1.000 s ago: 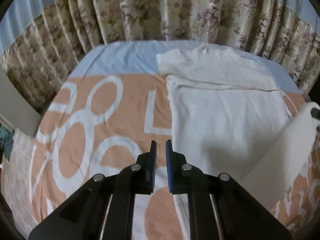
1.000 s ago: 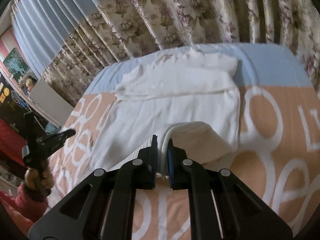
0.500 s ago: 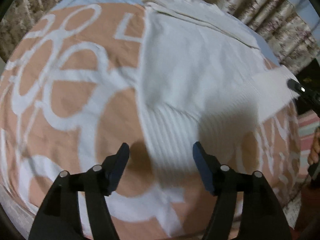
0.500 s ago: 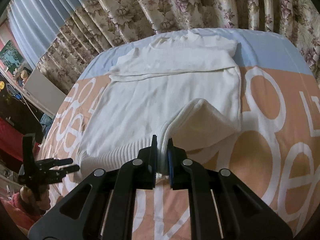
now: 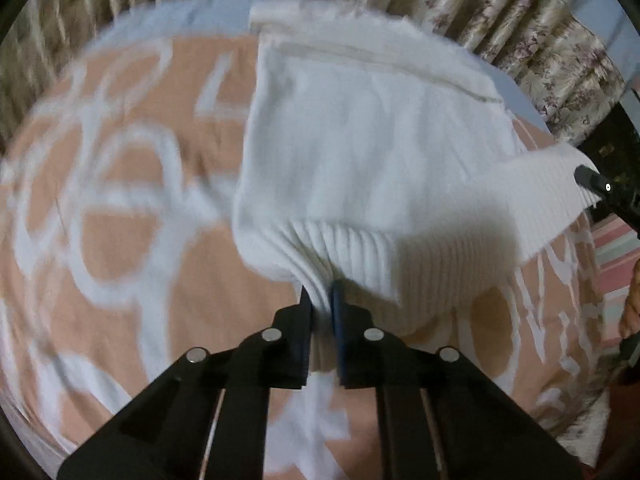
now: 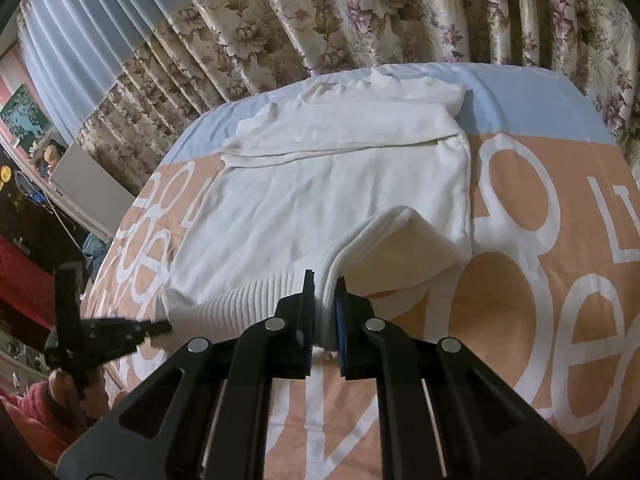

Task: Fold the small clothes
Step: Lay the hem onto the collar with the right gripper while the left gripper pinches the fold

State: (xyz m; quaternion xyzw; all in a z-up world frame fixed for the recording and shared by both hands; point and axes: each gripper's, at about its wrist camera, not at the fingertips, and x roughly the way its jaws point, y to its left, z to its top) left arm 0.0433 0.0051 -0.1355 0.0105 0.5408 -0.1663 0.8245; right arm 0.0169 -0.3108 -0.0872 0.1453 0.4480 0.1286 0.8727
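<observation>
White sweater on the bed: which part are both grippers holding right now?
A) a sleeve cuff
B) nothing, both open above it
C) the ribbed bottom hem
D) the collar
C: the left gripper and the right gripper each pinch ribbed hem fabric of the white sweater, at its edge nearest the cameras; the collar lies at the far end by the curtains.

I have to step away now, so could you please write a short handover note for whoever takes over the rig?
Left claw: shut on the ribbed hem of the white sweater, near its left corner.
Right claw: shut on the hem's right corner, lifted off the bedspread.
Sweater lies flat; sleeves already folded across the chest.
Left: carry the hem up toward the collar, then smooth.
</observation>
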